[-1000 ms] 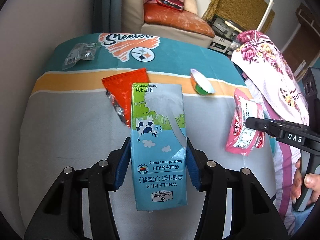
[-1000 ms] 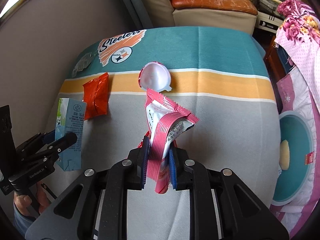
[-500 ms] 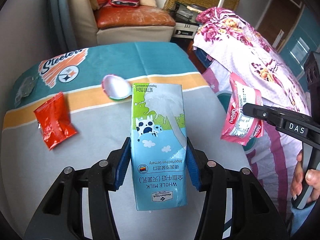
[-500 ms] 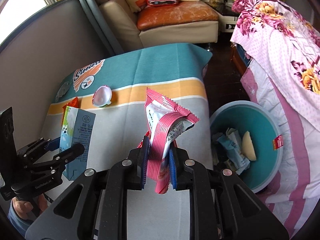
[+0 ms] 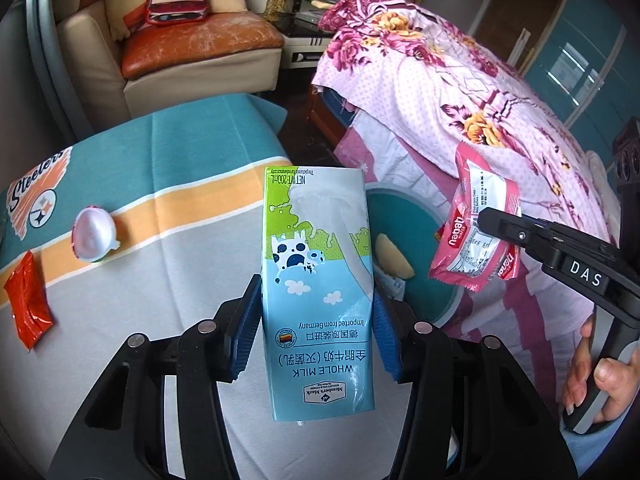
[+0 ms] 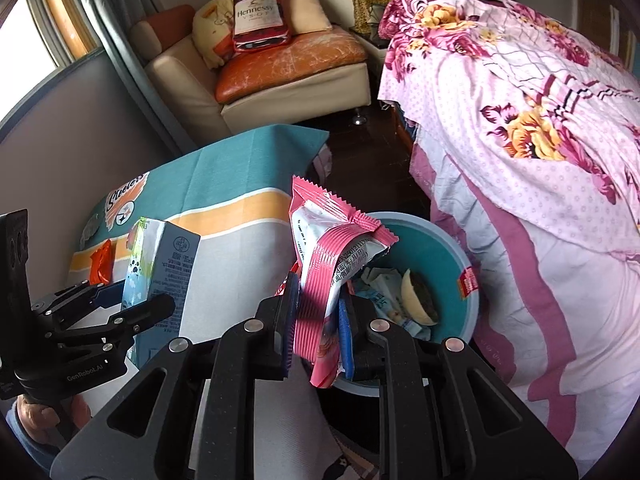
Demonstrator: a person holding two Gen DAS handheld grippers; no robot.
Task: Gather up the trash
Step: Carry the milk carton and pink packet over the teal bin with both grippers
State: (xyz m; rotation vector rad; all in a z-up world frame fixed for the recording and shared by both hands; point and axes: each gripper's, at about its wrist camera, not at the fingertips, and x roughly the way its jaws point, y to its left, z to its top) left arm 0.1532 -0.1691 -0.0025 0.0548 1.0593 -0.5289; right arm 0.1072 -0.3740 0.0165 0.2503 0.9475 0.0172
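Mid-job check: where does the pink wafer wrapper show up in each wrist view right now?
Left wrist view: pink wafer wrapper at right of middle, clamped in the right gripper, right of the milk carton.
Right wrist view: the wrapper stands at centre, pinched between that gripper's blue pads, partly hiding the teal bin.
Shared landmark: the teal bin, which appears behind the carton in the left view.

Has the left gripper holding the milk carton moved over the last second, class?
Yes. In its own view the left gripper, shut on the milk carton, has swung right: the orange wrapper slid to the left edge and the teal bin appeared behind the carton.
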